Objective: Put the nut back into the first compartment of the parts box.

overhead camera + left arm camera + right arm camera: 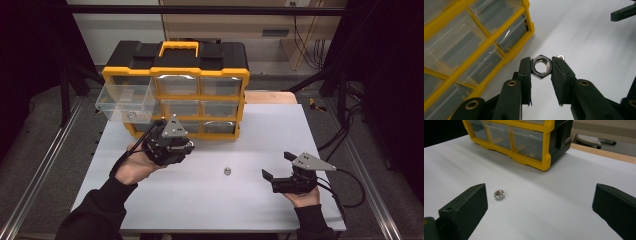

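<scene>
While clamped on a steel hex nut (pixel 541 67), left tongs (pixel 541 68) raised just off the white bench (pixel 250 200), close to the yellow-and-black drawer organizer (pixel 200 90). Top-left clear drawer (pixel 125 102) pulled well out, a small metal piece lying inside. Second nut (pixel 226 171) loose on the bench near its middle, between both hands. Right tongs (pixel 278 165) spread wide and holding nothing, low over the bench, aimed toward that loose nut.
</scene>
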### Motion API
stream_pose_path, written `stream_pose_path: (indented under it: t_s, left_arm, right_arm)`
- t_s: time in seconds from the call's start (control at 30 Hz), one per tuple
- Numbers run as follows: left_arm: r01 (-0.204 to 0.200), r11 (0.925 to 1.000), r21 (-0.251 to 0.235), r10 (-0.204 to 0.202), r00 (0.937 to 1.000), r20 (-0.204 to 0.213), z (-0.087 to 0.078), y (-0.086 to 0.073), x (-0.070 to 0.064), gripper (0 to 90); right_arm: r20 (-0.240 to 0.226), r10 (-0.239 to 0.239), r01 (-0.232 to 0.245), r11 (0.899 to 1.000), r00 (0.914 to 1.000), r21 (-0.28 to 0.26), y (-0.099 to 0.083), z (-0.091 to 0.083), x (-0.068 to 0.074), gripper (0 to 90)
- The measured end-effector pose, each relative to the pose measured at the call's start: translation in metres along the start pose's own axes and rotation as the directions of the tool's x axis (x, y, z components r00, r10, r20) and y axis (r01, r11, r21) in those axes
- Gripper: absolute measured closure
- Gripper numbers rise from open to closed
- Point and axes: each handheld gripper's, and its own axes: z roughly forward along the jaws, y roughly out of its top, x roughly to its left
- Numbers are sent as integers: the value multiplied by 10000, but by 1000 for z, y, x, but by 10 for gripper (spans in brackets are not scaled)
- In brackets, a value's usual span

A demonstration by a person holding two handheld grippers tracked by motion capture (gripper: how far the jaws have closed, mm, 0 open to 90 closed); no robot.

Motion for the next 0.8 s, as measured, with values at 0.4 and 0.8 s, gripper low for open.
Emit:
stream_pose_path:
  t_s: [0.4, 0.8]
  left_arm:
    - [130, 9993, -360, -139, 9996, -237, -36, 21, 14, 694]
    - [582, 9964, -620, -619, 9962, -606, -62, 31, 35, 695]
  right_arm:
    - [16, 57, -57, 10000, 10000, 17, 0, 0, 0, 5]
    - [16, 78, -78, 10000, 10000, -12, 1, -1, 0, 5]
